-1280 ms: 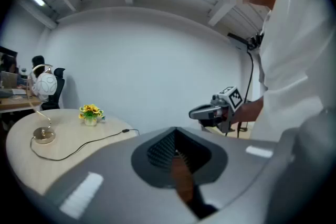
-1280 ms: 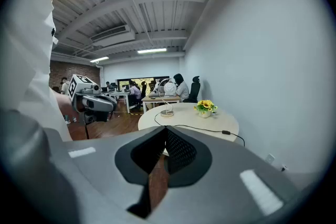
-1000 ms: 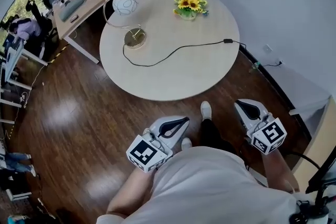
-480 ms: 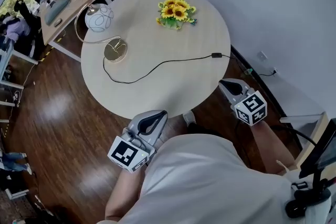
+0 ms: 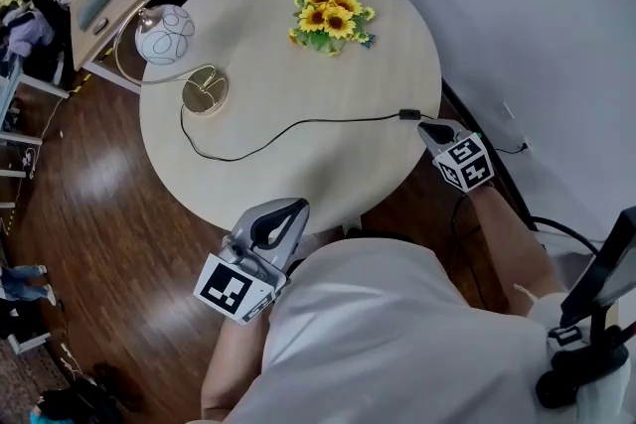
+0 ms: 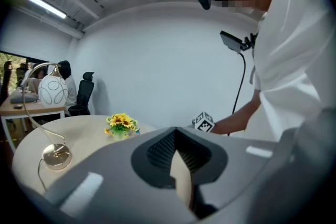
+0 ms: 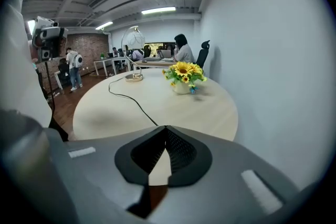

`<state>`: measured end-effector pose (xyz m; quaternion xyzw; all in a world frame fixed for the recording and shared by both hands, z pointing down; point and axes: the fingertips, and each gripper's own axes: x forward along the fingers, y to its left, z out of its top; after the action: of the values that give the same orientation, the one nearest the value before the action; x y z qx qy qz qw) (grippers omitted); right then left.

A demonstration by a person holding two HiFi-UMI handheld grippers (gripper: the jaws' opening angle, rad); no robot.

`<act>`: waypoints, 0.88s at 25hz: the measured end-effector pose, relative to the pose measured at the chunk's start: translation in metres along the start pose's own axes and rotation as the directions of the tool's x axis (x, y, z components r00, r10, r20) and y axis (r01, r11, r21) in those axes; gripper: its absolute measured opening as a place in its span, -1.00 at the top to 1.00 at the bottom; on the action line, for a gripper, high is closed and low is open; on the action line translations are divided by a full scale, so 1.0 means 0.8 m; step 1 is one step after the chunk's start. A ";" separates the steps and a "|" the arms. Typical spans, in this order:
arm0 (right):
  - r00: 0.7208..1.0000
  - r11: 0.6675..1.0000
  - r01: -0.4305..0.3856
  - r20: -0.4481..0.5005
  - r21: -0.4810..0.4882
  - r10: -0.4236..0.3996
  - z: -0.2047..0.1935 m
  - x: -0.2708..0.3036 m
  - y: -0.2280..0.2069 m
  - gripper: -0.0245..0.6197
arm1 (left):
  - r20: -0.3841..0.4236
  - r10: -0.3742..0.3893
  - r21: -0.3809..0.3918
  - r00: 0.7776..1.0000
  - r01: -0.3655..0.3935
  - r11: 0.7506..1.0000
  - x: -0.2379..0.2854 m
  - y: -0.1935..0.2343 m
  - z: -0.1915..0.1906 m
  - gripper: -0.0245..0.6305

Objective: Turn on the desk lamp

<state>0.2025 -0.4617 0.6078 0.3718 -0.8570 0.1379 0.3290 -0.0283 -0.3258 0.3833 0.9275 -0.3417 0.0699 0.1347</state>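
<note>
Both left gripper (image 5: 289,210) and right gripper (image 5: 428,127) sit closed, empty; a glancing press could shove the cord switch (image 5: 408,115) aside.

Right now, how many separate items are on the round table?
2. The desk lamp stands at the left of the round table, its cord trailing to an inline switch near the right gripper; the sunflower pot sits at the far side. Nothing seems hidden.
</note>
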 end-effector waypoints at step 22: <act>0.945 0.989 -0.089 -0.324 -0.115 0.047 -0.077 0.119 -0.067 0.92 | -0.033 0.086 -0.058 0.996 -0.087 0.994 0.040 0.052 -0.009 0.87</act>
<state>0.2217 -0.5204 0.7170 0.2927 -0.8115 0.1526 0.4822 -0.0315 -0.3737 0.4057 0.9062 -0.3814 0.0794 0.1642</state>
